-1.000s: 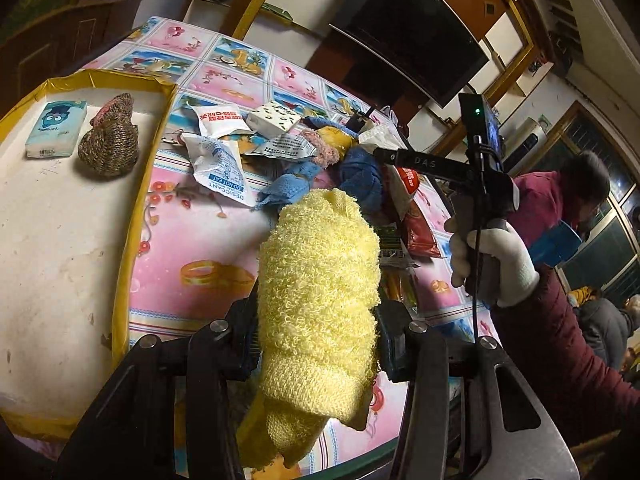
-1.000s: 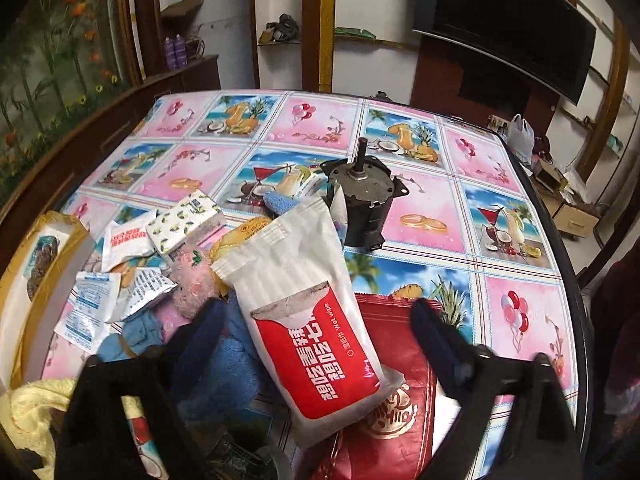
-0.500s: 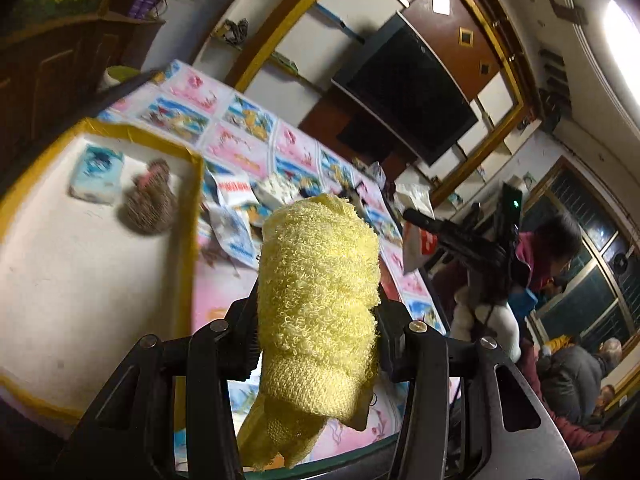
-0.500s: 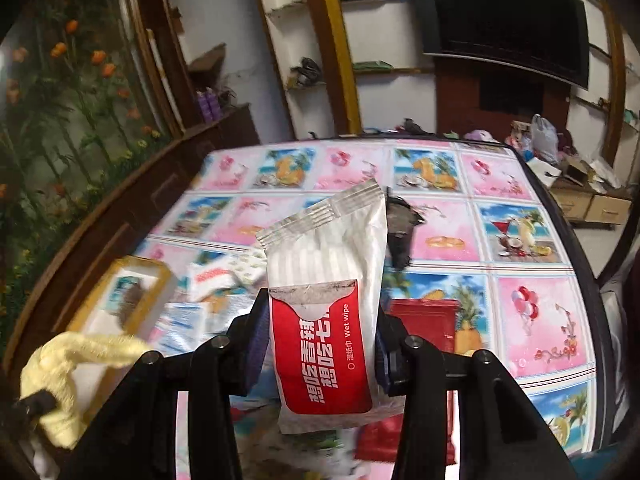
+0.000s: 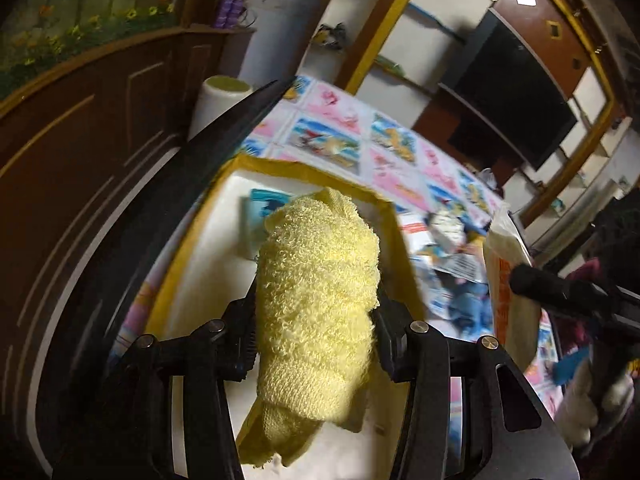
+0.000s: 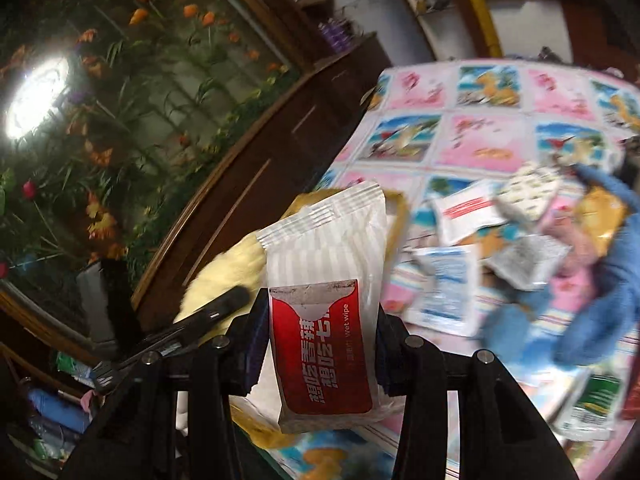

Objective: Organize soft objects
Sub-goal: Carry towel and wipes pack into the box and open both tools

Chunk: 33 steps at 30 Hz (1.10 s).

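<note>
Cartoon-print tablecloth [image 5: 332, 140] carries a yellow-rimmed white tray [image 5: 390, 216]; above it the left gripper [image 5: 316, 336] pinches a rolled yellow terry towel [image 5: 316, 280], soft and squashy, best held mid-roll, while the right gripper [image 6: 320, 344] clamps a light, slippery red-and-white wet-wipe pack [image 6: 324, 300]

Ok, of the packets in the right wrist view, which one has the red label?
The wet wipe pack clamped in the right gripper; the loose packets on the tablecloth look mostly white and blue.
</note>
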Available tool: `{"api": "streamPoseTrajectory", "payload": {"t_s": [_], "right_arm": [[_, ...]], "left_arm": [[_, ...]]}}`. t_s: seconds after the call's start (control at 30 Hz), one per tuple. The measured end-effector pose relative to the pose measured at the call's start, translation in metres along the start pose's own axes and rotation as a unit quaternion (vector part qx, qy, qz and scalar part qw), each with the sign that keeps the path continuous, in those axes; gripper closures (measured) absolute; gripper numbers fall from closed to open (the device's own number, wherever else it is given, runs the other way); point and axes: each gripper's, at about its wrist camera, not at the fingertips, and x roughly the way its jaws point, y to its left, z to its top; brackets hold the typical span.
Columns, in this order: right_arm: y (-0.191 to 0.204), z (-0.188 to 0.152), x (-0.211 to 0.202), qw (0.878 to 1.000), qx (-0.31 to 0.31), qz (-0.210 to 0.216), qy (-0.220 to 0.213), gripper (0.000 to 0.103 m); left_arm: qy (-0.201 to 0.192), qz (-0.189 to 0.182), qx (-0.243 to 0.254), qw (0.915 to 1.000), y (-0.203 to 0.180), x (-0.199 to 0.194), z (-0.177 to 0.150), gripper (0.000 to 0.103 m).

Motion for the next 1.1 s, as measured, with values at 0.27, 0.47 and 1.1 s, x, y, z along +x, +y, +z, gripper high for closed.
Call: {"api": "streamPoseTrajectory", "payload": {"t_s": [0.27, 0.47, 1.1], "right_arm": [[0.025, -0.001, 0.090, 0.996, 0.018, 0.011, 0.086, 0.060], [0.022, 0.001, 0.111, 0.994, 0.018, -0.038, 0.100, 0.062], [0.018, 0.002, 0.062, 0.998, -0.008, -0.057, 0.008, 0.046]], "left_arm": [[0.029, 0.039, -0.053, 0.9974, 0.039, 0.029, 0.003, 0.052], [0.047, 0.121, 0.046, 0.9905, 0.016, 0.031, -0.016, 0.049], [0.004, -0.012, -0.024, 0.9996, 0.009, -0.031, -0.026, 0.035]]}}
